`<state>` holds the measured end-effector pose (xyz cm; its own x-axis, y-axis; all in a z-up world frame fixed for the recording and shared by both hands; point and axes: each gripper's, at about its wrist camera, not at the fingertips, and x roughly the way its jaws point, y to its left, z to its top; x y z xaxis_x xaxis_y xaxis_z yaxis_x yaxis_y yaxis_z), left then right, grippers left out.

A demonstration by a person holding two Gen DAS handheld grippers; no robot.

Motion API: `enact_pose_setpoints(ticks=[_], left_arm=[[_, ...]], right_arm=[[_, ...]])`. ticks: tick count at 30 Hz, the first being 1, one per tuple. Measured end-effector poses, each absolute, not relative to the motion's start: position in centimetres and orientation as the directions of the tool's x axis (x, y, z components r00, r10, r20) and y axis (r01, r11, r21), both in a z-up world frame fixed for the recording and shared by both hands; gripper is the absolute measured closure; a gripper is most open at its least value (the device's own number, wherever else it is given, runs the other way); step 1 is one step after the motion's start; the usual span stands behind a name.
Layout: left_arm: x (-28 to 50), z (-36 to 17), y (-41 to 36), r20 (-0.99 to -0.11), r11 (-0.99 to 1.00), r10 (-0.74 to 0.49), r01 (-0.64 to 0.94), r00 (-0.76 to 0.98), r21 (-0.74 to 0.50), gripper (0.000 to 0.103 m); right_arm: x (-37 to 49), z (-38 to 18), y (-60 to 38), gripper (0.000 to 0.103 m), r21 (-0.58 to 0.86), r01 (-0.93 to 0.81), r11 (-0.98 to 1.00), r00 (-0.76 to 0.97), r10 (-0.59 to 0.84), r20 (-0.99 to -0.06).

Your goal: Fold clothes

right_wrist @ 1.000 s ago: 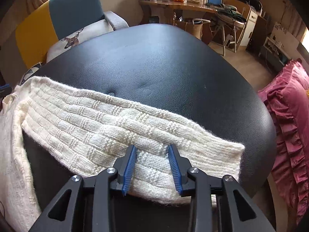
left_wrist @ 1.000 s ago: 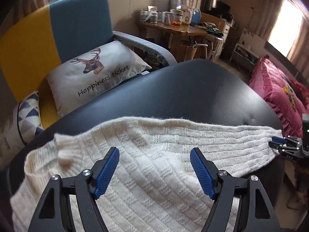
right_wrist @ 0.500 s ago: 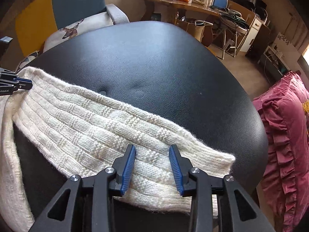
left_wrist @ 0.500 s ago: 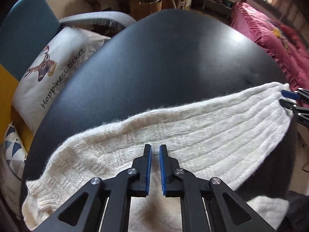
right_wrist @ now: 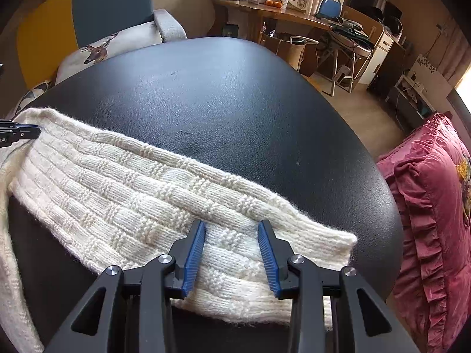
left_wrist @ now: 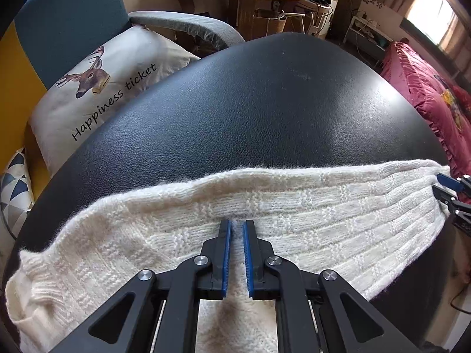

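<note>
Folding is barely begun: we pinch the cream cable-knit sweater (left_wrist: pixel 309 229) with our left gripper (left_wrist: pixel 237 229); our right gripper (right_wrist: pixel 232 232) straddles it half-spread.

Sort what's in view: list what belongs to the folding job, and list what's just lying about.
Belongs to the job:
cream knit sweater
left tongs, pinched on the sweater
right tongs, straddling its end
black padded surface under it

Just lying about:
deer pillow
pink bedding
wooden desk with jars and oranges
</note>
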<state>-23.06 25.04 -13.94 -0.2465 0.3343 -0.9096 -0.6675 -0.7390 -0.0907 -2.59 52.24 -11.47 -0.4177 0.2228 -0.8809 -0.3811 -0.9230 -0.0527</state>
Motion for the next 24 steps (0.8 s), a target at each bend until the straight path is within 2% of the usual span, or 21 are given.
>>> enact_pose_setpoints(ticks=[3,5,8,10,13,17,20,22,24], left_arm=[[-22.5,-11.8,22.8,-0.865,-0.760,0.422,-0.625,-0.271,-0.175,0.094],[-21.8,-10.2,20.9,-0.826,-0.761,0.483,-0.606,-0.291,-0.232,0.093],[-19.6,-9.6,17.6,-0.809,-0.760,0.507,-0.598,-0.298,-0.256,0.092],[-17.9,-10.2,15.7,-0.815,-0.762,0.496,-0.600,-0.298,-0.245,0.091],[-15.6,-12.0,13.5,-0.828,-0.773,0.480,-0.586,-0.288,-0.245,0.091],[-13.1,-13.7,11.9,-0.842,-0.789,0.463,-0.562,-0.277,-0.249,0.091],[-12.2,-14.6,11.7,-0.849,-0.793,0.452,-0.557,-0.271,-0.244,0.089],[-11.9,-14.6,11.6,-0.846,-0.794,0.459,-0.554,-0.273,-0.252,0.083],[-11.7,-14.6,11.6,-0.840,-0.793,0.470,-0.547,-0.271,-0.268,0.075]], right_arm=[[-1.5,-9.8,53.6,0.066,0.090,-0.390,-0.917,-0.496,0.127,-0.859],[1.4,-7.2,56.2,0.066,0.274,-0.443,-0.854,-0.611,0.064,-0.789],[5.3,-6.0,59.6,0.066,0.521,-0.472,-0.711,-0.700,-0.057,-0.712],[7.3,-7.3,60.5,0.066,0.652,-0.492,-0.577,-0.715,-0.159,-0.681],[9.6,-9.9,60.5,0.064,0.690,-0.578,-0.436,-0.698,-0.174,-0.694],[11.2,-13.8,58.8,0.062,0.773,-0.581,-0.257,-0.736,-0.239,-0.633],[10.6,-15.6,58.4,0.063,0.773,-0.611,-0.173,-0.755,-0.166,-0.634],[10.0,-15.9,58.6,0.063,0.787,-0.600,-0.144,-0.785,-0.081,-0.614],[8.3,-15.0,58.5,0.068,0.727,-0.629,-0.274,-0.757,0.003,-0.654]])
